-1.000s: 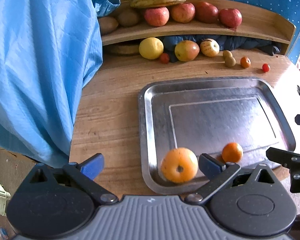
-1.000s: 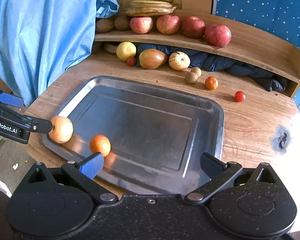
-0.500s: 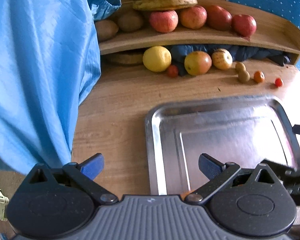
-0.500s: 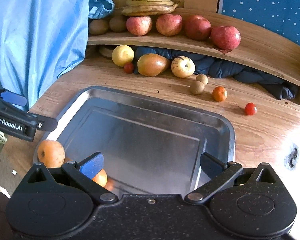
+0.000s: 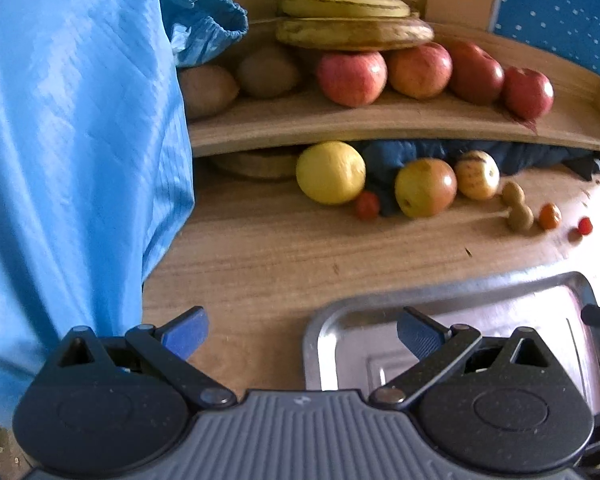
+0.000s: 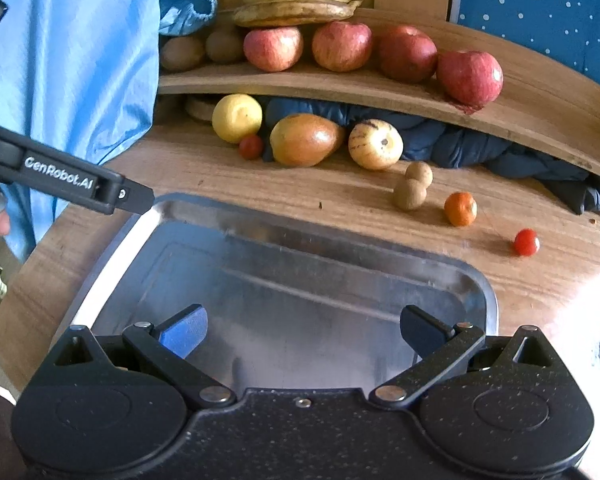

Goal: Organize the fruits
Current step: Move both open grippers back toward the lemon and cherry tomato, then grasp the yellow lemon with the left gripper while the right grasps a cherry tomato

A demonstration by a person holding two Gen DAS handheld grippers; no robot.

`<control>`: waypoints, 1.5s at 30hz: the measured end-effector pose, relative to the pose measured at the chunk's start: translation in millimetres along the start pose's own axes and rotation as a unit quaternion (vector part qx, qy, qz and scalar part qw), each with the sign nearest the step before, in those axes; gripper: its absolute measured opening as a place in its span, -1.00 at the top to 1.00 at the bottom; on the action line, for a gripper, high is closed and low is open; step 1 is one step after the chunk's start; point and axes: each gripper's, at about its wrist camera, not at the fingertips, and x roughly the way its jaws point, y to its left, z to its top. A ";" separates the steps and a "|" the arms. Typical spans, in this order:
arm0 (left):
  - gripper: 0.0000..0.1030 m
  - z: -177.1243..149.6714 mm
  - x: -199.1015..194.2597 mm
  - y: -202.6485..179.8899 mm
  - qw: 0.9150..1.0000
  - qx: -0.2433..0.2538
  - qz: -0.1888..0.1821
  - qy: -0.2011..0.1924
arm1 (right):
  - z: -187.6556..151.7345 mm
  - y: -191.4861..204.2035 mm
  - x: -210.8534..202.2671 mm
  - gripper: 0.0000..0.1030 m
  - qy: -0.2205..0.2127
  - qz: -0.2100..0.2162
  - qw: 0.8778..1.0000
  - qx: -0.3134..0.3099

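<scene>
Fruits, loose lot: spread across the upper half of both frames, on a wooden shelf (image 5: 380,120) and on the table (image 5: 260,256) beneath it; none visible on the metal tray (image 6: 300,292).

Left wrist view. Left gripper (image 5: 300,334), lower centre, fingers apart, nothing between them. It hangs over bare table at the tray's left rim. Centre frame: yellow lemon (image 5: 330,172), small red tomato (image 5: 367,205) touching it, mango (image 5: 425,187), striped pale fruit (image 5: 477,174). Right edge: two brown round fruits (image 5: 518,210), a small orange (image 5: 549,216), a cherry tomato (image 5: 585,225). Upper shelf: bananas (image 5: 352,20) above four apples (image 5: 432,76). This view alone shows the fruit row nearly head-on from the left, and only a corner of the tray.

Right wrist view. Right gripper (image 6: 302,334), lower centre, fingers likewise spread and empty, above the tray floor. The left tool's arm crosses the left edge of the frame, with a fingertip of the person just below it. This view alone shows the tray's whole far rim and the clear gaps around the small orange (image 6: 460,209) and cherry tomato (image 6: 526,242) at right.

Handling note, as judgement: the step appears to be reaching for the next fruit. The isolated small pieces at right suit the right gripper; approach low, straddle the fruit, close gently, as round fruit may roll. The lemon suits the left, but its neighbouring tomato may get nudged.
</scene>
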 end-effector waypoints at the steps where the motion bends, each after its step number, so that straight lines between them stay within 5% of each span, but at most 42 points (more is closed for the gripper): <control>1: -0.99 4.9 3.2 2.0 1.000 -0.001 -0.001 0.000 | 2.9 0.3 2.1 -0.99 -0.001 -0.001 1.000 0.000; 13: -0.99 66.2 42.0 22.2 1.000 -0.020 -0.005 -0.012 | 48.3 18.4 37.4 -0.99 -0.019 0.016 0.999 -0.026; 29: -0.99 99.8 87.1 27.5 0.999 -0.013 -0.049 0.001 | 96.4 71.4 76.9 -0.94 -0.032 0.014 0.981 -0.192; 40: -0.98 106.5 103.3 25.2 0.993 -0.035 -0.109 0.015 | 104.0 93.3 100.1 -0.55 -0.028 -0.014 0.957 -0.287; 45: -0.75 107.5 110.5 26.0 0.991 -0.045 -0.122 0.021 | 103.0 105.7 108.9 -0.27 -0.030 -0.033 0.945 -0.323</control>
